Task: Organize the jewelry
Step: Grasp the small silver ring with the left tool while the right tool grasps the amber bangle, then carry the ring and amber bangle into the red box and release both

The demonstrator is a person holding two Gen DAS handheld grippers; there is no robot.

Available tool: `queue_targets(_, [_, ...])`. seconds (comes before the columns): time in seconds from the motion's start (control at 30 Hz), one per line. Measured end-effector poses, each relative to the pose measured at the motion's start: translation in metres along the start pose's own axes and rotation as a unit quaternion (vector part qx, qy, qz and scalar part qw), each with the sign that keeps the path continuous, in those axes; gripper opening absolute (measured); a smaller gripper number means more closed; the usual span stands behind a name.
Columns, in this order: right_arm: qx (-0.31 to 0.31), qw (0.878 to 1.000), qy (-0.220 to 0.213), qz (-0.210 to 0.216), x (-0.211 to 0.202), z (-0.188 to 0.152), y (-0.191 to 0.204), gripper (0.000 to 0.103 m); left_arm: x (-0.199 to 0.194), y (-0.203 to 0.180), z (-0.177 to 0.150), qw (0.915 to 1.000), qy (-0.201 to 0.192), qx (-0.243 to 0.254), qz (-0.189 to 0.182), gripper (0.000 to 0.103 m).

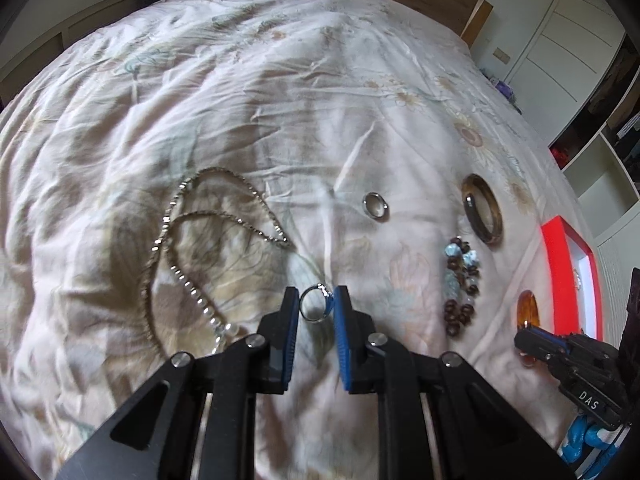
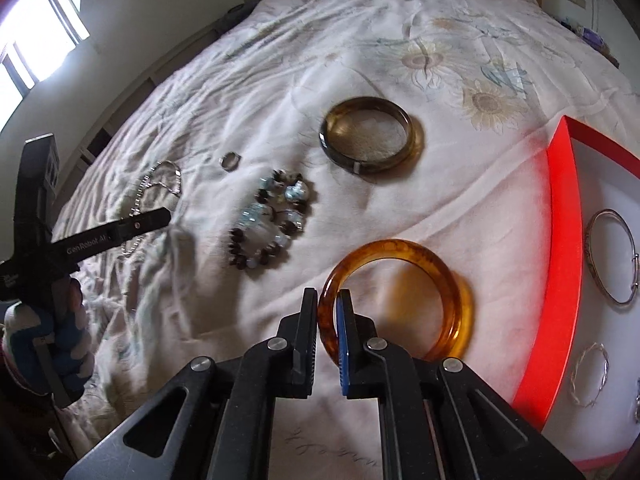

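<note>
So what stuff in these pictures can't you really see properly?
- Red box: cut off by the right wrist view's edge, so the rest of its inside is unseen.
- Amber bangle: in the left wrist view, the right gripper covers its lower part.
- Small ring between the left gripper's fingers: too small to tell its top detail.
- Chain necklace: in the right wrist view, blurred and partly behind the left gripper.

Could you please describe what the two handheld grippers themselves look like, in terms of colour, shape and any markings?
Both are matte black, with angular linkage arms joined by round silver pivot pins and triangular cut-outs. The left gripper and the right gripper each have flat fingers with ribbed blue pads. Seen from outside, white lettering reads "DAS" on the right one, "GenRobot" on the left. No cables visible.
</note>
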State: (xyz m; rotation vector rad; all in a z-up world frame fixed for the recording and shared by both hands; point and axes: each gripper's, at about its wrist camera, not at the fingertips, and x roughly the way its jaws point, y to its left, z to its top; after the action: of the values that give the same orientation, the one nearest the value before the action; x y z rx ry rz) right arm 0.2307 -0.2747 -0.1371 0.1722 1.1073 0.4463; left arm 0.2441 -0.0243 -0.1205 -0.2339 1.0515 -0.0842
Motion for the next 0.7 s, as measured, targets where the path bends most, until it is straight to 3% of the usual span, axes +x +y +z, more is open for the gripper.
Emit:
queue_targets(0.43, [-0.004, 0.997, -0.062, 0.034, -0.062, -0.015, 0.051, 0.009, -0.069, 0.007, -0.023, 0.9994, -0.033, 0.004, 0.002, 0.016])
queue_targets(0.7, [0.005, 0.996, -0.091, 0.017, -0.101, -0.036, 0.039, 0.009, -0.095, -0.020, -0.034, 0.9987, -0.037, 0.022, -0.027, 0.016])
